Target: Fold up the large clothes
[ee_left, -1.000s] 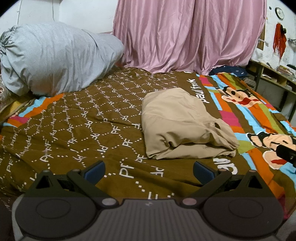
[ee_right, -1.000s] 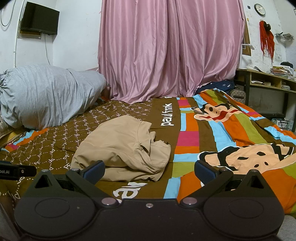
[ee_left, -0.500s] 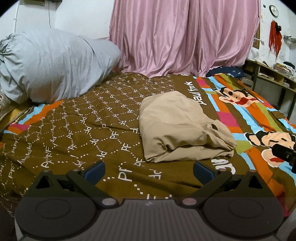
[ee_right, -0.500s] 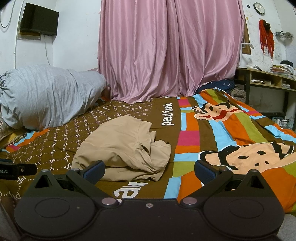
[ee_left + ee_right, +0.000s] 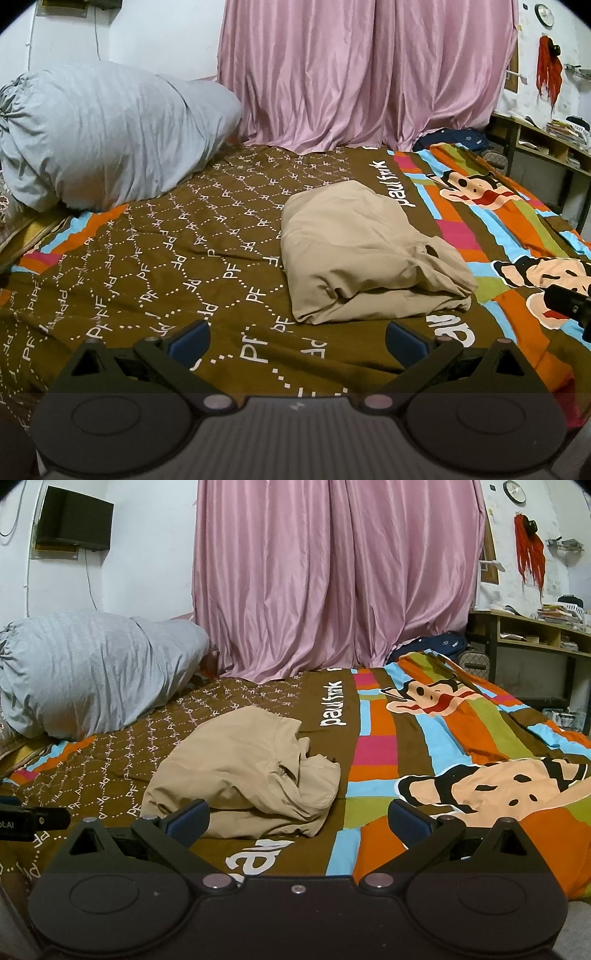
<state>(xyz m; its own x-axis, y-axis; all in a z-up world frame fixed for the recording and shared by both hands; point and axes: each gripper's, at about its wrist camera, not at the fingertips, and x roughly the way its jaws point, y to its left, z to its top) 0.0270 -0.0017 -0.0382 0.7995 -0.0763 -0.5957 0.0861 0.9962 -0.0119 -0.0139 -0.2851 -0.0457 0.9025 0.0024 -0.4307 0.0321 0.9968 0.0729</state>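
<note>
Both my grippers hang low over the near edge of the bed, jaws spread wide and holding nothing; from my left gripper (image 5: 297, 338) the tan garment (image 5: 364, 254) lies ahead and to the right, bunched on the bedspread (image 5: 155, 266); from my right gripper (image 5: 298, 818) it lies just ahead and to the left (image 5: 243, 771), nearer, I judge; its long axis runs near to far.

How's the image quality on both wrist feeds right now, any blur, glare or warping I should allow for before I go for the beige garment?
Left wrist view: sharp, evenly lit, no glare; the beige garment casts only a soft shadow; fisheye bends the bedspread and blacks out the corners. Right wrist view: equally sharp, the pink curtain has a mild sheen, the edges curve, and the garment lies partly behind the right hand-held gripper.
</note>
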